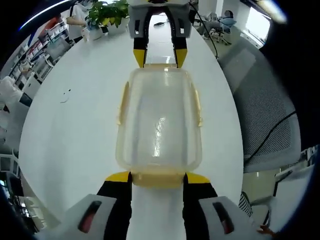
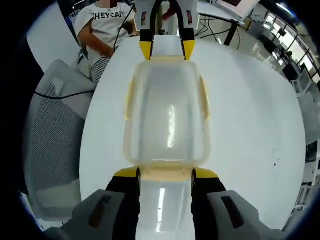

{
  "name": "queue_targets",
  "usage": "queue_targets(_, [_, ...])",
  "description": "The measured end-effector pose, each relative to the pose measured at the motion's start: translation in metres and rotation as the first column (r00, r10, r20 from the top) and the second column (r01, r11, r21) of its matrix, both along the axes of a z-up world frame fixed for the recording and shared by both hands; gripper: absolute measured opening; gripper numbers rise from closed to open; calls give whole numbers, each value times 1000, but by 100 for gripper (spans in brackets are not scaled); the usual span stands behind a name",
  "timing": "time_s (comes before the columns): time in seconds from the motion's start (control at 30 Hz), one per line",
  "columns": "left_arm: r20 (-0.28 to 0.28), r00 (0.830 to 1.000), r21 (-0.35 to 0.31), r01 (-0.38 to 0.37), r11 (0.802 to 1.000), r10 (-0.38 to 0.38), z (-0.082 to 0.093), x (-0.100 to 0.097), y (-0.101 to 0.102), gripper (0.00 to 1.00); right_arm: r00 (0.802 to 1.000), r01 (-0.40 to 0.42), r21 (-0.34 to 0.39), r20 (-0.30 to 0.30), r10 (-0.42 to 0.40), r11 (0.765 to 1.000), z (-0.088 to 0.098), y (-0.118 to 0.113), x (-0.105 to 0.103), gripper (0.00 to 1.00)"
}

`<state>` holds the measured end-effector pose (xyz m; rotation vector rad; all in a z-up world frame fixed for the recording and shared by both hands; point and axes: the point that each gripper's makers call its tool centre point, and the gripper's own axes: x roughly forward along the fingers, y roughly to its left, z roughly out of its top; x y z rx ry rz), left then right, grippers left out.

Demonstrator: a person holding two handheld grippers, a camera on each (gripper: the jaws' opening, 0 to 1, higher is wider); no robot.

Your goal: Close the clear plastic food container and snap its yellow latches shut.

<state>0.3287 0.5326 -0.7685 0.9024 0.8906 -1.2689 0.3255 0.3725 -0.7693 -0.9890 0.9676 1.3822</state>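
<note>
The container (image 1: 159, 127) sits mid-table (image 1: 75, 130) with its lid on, the two grippers facing each other across its ends. In the left gripper view, the left gripper (image 1: 158, 176) stands spread at 6 o'clock, its yellow tips flanking the near end latch (image 1: 157, 178); the right gripper (image 1: 160, 54), jaws also parted, meets the far end at 12. Side latches (image 1: 121, 102) look splayed out, probably unsnapped. Uneven pressure from either end could skid the light box across the smooth top or tip it.

Bare table (image 1: 75, 125) flanks the container (image 1: 159, 125); both short ends are blocked by tongs.
</note>
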Motion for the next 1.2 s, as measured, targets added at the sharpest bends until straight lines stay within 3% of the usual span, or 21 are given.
queue_targets(1.2, [-14, 1000, -13, 21, 1000, -22, -3, -1, -86, 34, 1000, 26, -12, -5, -26, 1000, -6, -87, -5, 36])
